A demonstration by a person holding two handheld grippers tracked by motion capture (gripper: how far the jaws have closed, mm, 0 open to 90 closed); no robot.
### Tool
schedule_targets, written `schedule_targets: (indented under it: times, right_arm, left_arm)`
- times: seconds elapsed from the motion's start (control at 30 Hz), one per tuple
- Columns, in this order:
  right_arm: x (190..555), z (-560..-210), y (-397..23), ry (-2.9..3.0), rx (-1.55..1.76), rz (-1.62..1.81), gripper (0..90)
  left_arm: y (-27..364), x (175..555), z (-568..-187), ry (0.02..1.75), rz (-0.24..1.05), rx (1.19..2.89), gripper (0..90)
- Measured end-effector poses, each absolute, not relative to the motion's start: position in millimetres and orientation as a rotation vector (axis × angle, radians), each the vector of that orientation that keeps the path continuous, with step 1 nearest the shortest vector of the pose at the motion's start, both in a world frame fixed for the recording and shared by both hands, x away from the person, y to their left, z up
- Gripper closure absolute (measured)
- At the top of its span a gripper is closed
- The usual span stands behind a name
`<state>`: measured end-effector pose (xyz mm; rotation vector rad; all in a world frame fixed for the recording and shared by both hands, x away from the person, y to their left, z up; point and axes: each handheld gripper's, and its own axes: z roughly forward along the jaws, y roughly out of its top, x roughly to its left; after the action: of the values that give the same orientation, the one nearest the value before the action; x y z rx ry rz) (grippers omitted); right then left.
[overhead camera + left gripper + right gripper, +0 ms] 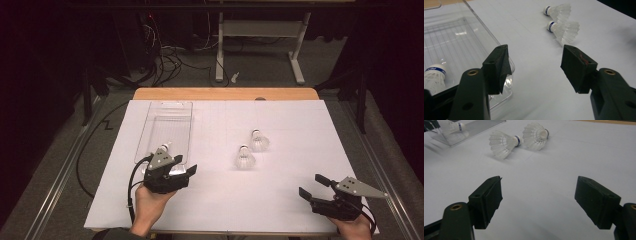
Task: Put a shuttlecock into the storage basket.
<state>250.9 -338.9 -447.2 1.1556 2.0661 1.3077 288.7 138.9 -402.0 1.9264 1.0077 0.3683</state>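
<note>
Two white shuttlecocks lie side by side on the white table cover, one nearer (245,158) and one farther (259,141). A third shuttlecock (164,148) lies inside the clear plastic tray (170,104) near its front end. My left gripper (184,164) hovers at the tray's near right corner, open, with nothing between its jaws. In the left gripper view (535,65) the tray's shuttlecock (434,75) sits low left and the loose pair (562,28) lies ahead. My right gripper (313,186) rests open at the front right, pointing toward the pair (502,143).
The tray (461,37) stands at the left half of the table, long side running away from me. The wooden table edge (225,93) shows behind the white cover. Beyond it are cables and a white desk frame (260,30) on the floor.
</note>
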Motion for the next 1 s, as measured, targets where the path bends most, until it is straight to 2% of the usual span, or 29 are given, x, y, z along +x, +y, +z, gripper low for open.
schedule_targets:
  times: [1.0]
  right_arm:
    - [252.1, -447.3, -338.6, 2.070, 1.157, 1.311, 22.2]
  left_arm:
    - [122.9, 298.5, -400.9, 0.984, 0.348, 1.933, 40.3]
